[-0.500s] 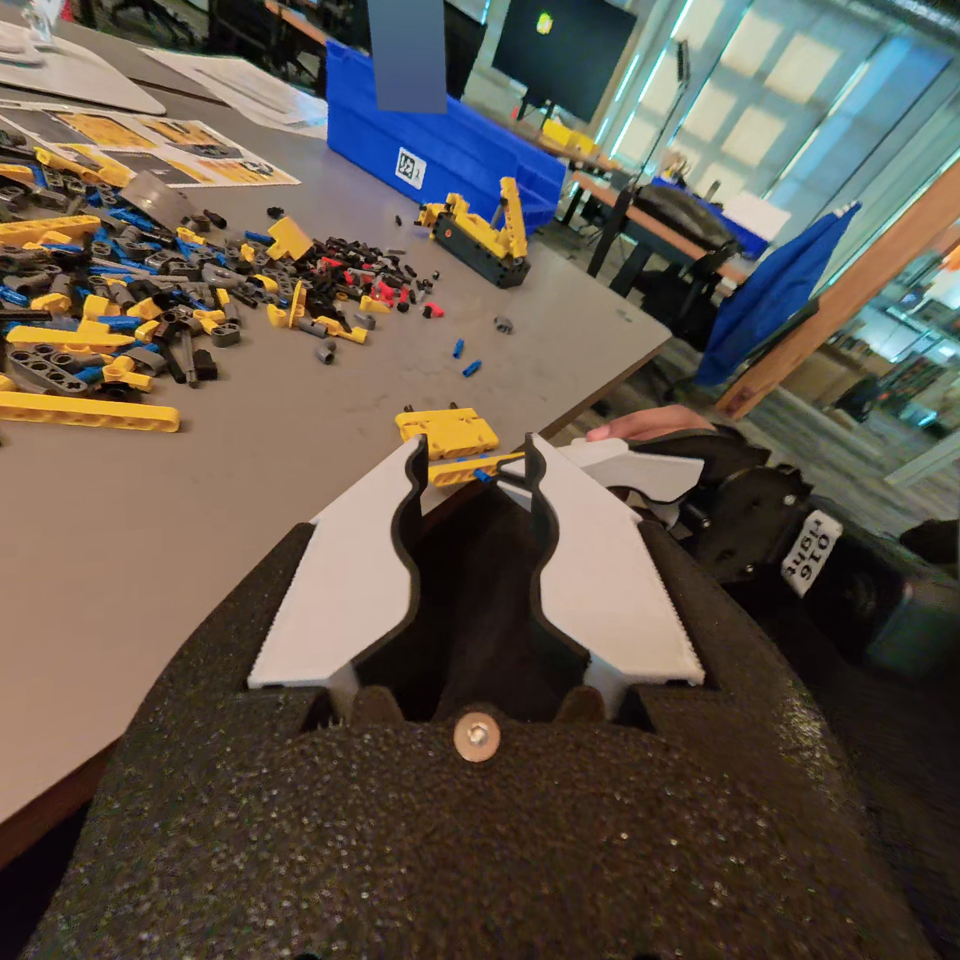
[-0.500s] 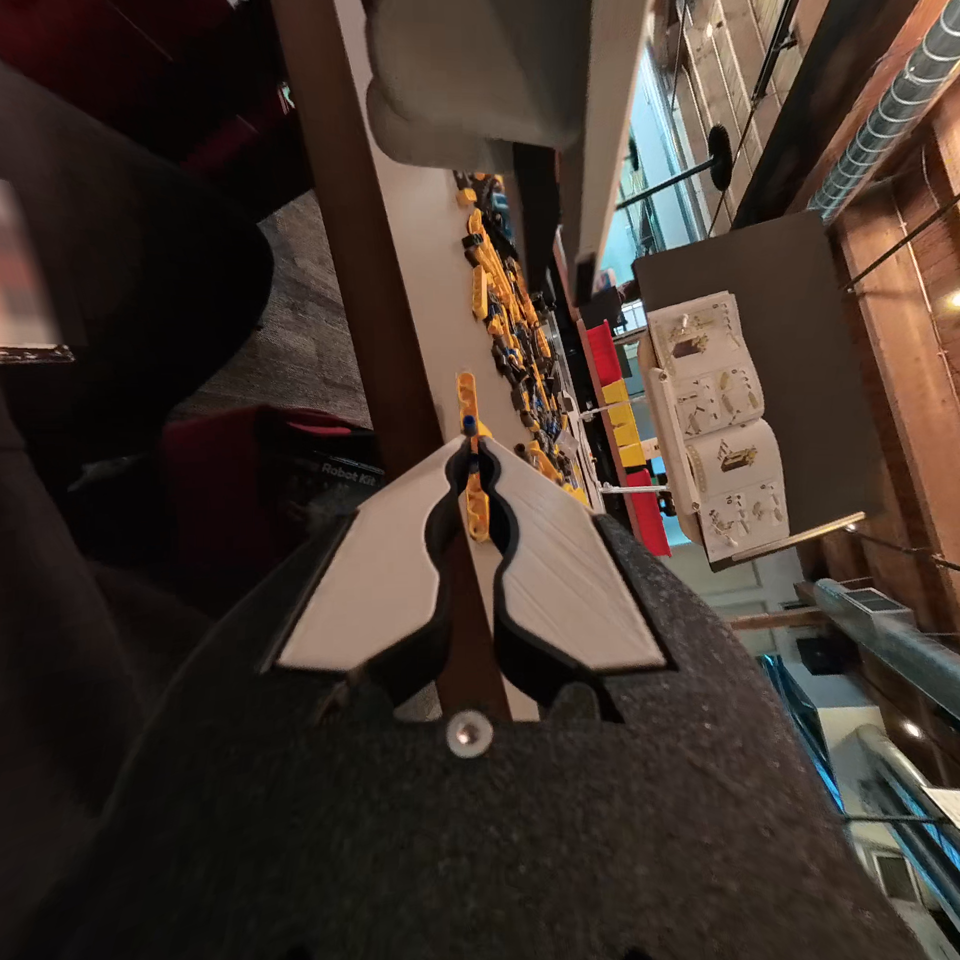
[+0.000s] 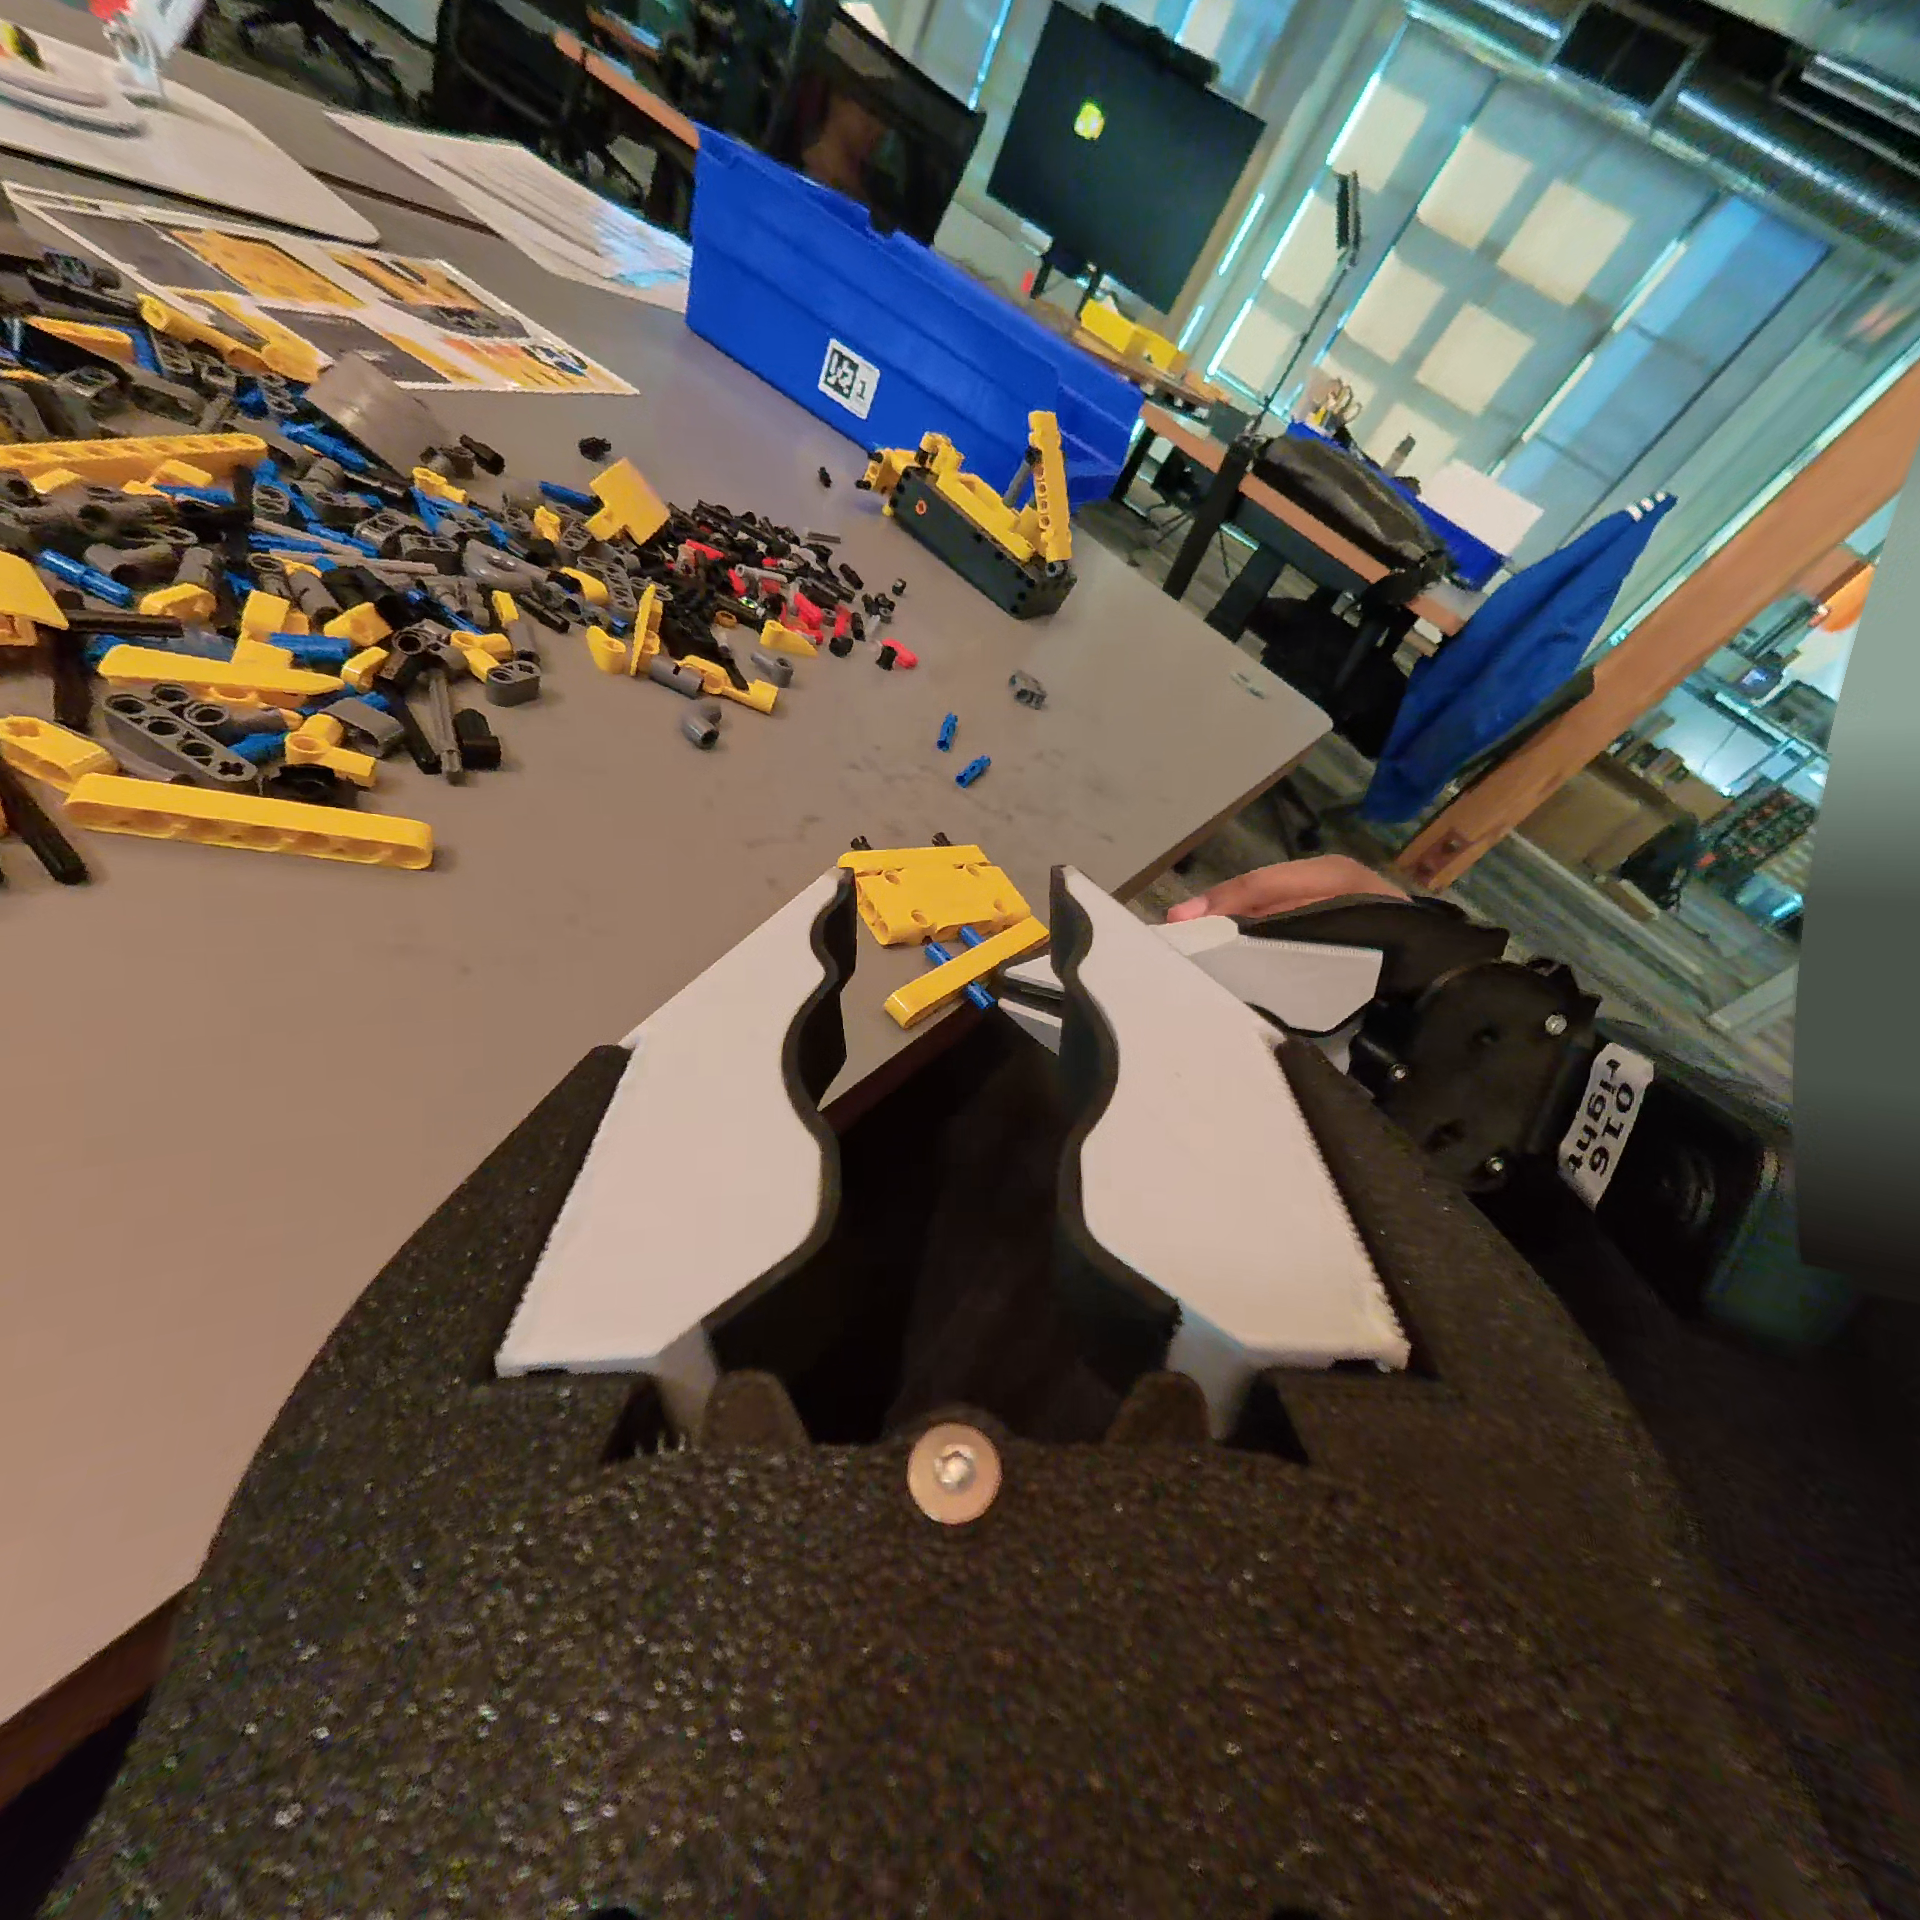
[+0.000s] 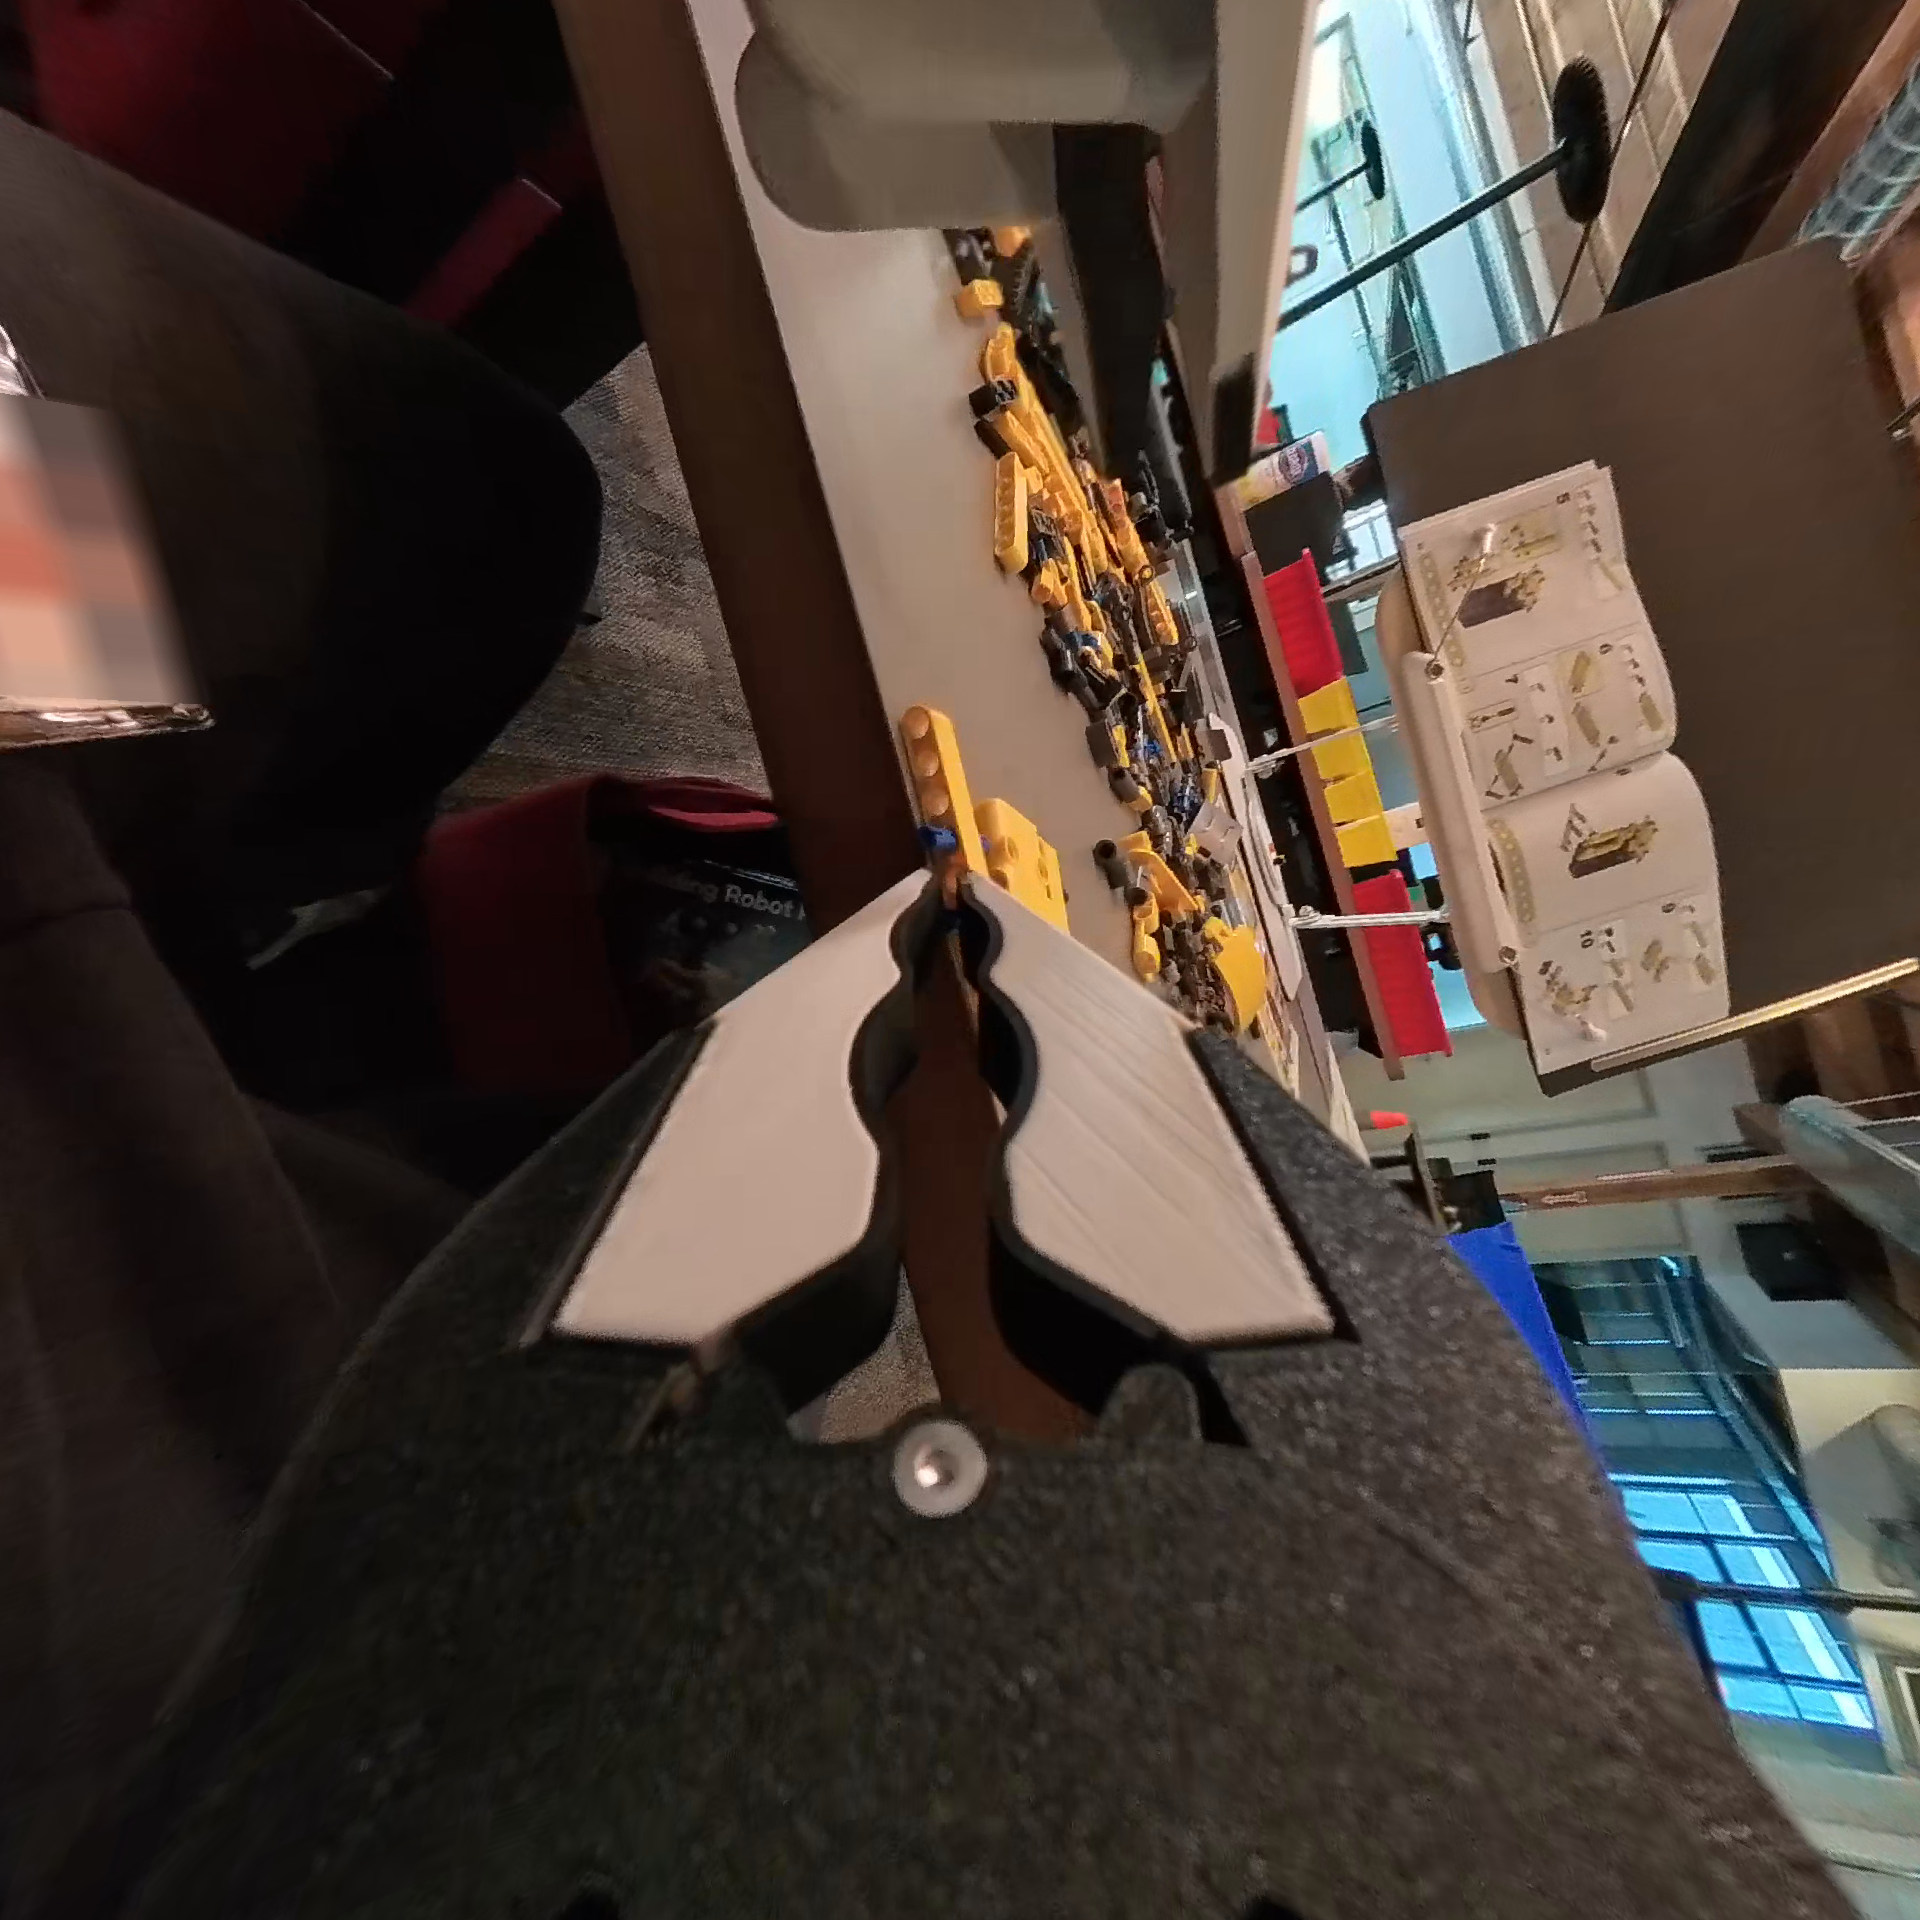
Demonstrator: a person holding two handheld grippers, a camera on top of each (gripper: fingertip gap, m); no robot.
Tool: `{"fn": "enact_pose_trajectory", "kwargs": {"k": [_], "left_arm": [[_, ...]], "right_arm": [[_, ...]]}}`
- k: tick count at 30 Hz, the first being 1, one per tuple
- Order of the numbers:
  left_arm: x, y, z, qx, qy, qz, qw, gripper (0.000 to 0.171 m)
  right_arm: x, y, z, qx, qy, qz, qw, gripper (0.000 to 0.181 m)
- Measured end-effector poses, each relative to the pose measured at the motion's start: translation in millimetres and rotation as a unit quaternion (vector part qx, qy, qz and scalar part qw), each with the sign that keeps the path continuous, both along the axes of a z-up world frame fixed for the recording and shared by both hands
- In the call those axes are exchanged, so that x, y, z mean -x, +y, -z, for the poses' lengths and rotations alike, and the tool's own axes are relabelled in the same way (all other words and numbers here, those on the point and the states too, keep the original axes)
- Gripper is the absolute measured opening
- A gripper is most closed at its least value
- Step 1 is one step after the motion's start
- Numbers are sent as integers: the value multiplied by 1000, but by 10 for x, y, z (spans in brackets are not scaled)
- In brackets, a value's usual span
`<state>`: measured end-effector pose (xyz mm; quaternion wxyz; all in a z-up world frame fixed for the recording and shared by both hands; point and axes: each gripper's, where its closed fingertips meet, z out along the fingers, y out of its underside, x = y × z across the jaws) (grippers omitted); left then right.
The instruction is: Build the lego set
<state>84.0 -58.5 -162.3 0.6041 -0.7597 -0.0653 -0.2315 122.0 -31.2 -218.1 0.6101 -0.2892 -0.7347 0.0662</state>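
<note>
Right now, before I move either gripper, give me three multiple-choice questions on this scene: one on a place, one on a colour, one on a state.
1. Where on the table does the yellow panel lie?
A at the far edge
B at the near edge, between the fingertips of the left gripper
C in the middle

2. What colour are the pins joining the panel to the yellow beam?
A red
B grey
C blue

3. The left gripper is:
A open
B shut on the panel
C shut on the beam

Answers:
1 B, the panel sits just inside the near edge, framed by the fingertips.
2 C, both short pins show blue.
3 A, a wide gap separates its fingers.
</note>
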Motion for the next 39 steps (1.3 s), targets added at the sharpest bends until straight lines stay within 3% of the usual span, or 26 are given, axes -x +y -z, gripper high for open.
{"fn": "enact_pose_trajectory", "kwargs": {"k": [6, 13, 15, 18, 22, 29, 39], "left_arm": [[-14, -9, -31, -7, 24, -8, 1000, 37], [13, -1, 77, 23, 95, -24, 995, 37], [-12, 8, 177, 51, 137, -18, 989, 37], [-31, 4, 393, 108, 216, -12, 970, 36], [-91, -2, 566, 149, 291, 0, 945, 26], [-209, 112, 550, 140, 273, 4, 952, 23], [-216, 184, 606, 145, 283, -9, 948, 22]], "right_arm": [[-25, -29, 21, 42, -16, 6, 999, 16], [-141, 10, -98, 156, -5, -4, 988, 23], [-173, 96, -166, 225, -1, -2, 974, 34], [-209, 206, -171, 360, -28, 8, 932, 67], [-242, 206, -107, 468, -68, 7, 881, 72], [-188, 102, 47, 479, -110, 8, 871, 72], [-118, 15, 33, 488, -145, -16, 861, 71]]}}
